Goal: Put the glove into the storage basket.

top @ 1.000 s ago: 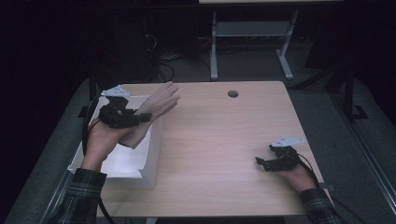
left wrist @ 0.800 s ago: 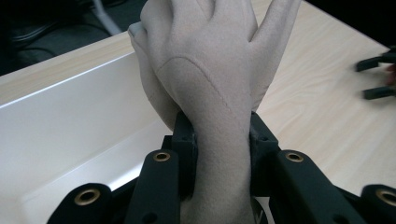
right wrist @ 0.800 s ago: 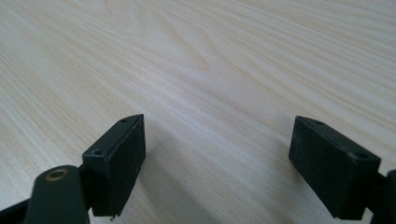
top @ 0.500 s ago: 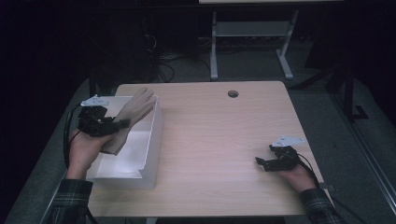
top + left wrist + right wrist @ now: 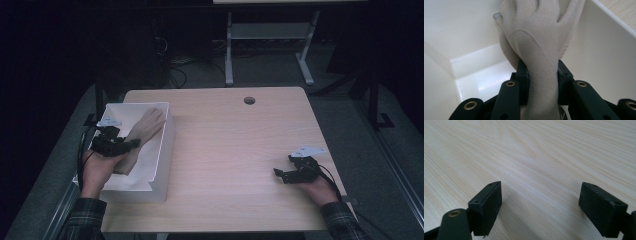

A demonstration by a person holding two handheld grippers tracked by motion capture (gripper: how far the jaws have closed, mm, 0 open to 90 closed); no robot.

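A beige glove (image 5: 142, 134) hangs inside the white bin (image 5: 162, 150) at the table's left, its fingers pointing to the far end. My left gripper (image 5: 127, 145) is shut on the glove's cuff, low in the bin. In the left gripper view the two black pads squeeze the cuff of the glove (image 5: 539, 50) from both sides, with the bin's white walls (image 5: 461, 30) around it. My right gripper (image 5: 278, 174) rests on the table near its front right corner, open. In the right gripper view its pads (image 5: 487, 207) stand wide apart over bare wood.
The light wooden table (image 5: 235, 150) has a round cable hole (image 5: 249, 100) near its far edge. A white metal stand (image 5: 265, 35) stands on the dark floor beyond the table. Cables lie on the floor at the back left.
My left gripper has carried the glove leftward and down, from over the bin's right edge into the bin. The right gripper has stayed where it was.
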